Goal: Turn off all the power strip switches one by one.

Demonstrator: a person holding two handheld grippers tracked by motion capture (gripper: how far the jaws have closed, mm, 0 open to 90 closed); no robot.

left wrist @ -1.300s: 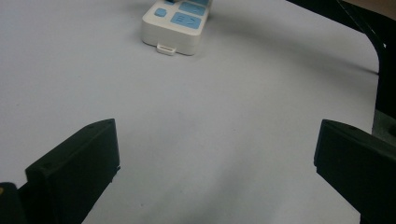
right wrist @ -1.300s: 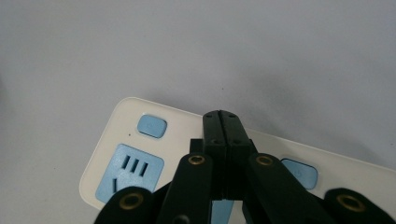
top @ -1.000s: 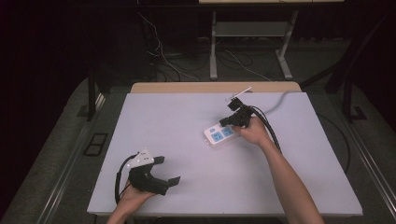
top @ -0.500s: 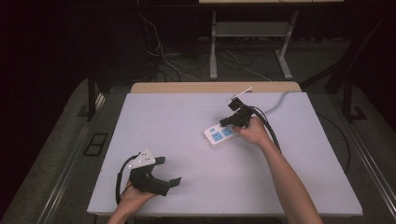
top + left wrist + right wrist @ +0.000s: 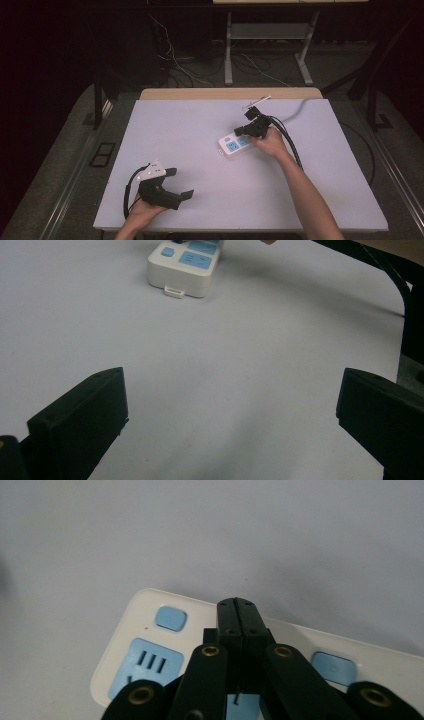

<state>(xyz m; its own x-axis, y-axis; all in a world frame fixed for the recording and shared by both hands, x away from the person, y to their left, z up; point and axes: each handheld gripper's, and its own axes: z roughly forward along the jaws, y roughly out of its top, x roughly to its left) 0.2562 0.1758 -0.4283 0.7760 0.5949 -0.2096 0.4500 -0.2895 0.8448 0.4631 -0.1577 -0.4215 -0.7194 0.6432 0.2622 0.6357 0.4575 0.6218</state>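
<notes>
While jaws meet, right gripper point(image 5: 236, 605) sits over power strip point(image 5: 150, 630).

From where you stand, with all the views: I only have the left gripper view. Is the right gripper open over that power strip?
Observer: No. In the right gripper view the right gripper has its jaws pressed together above the power strip.
Operator: Does the strip have a cord?
Observer: Yes, a grey cable runs off the table's far edge.
Operator: Where is my gripper?
Observer: The left gripper sits open near the table's front left corner.
</notes>
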